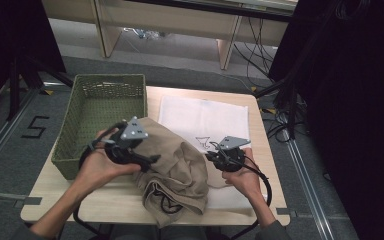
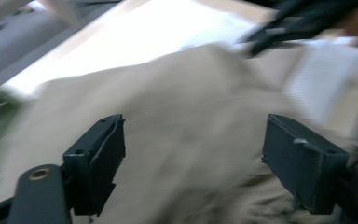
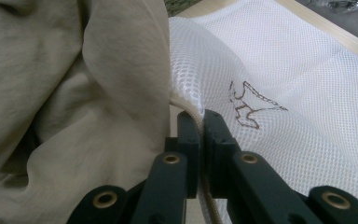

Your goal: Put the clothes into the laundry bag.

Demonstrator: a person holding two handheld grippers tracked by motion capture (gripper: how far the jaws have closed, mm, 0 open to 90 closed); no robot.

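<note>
Left tool [image 2: 193, 154] jaws apart, view blurred; right tool [image 3: 200, 135] jaws clamped.

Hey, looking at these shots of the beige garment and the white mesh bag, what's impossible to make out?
- Mesh bag: its left part is hidden under the beige garment in the high view.
- Bag opening: in the right gripper view, the right gripper is shut on the rim, but the garment covers the rest.
- Left gripper view: motion blur smears the garment's folds between the open left gripper jaws.
- Green basket: its mesh floor is too dim to show small contents.

Left gripper view motion-blurred; beige garment [image 1: 172, 165] hides white mesh bag [image 1: 205, 120] left part
</note>
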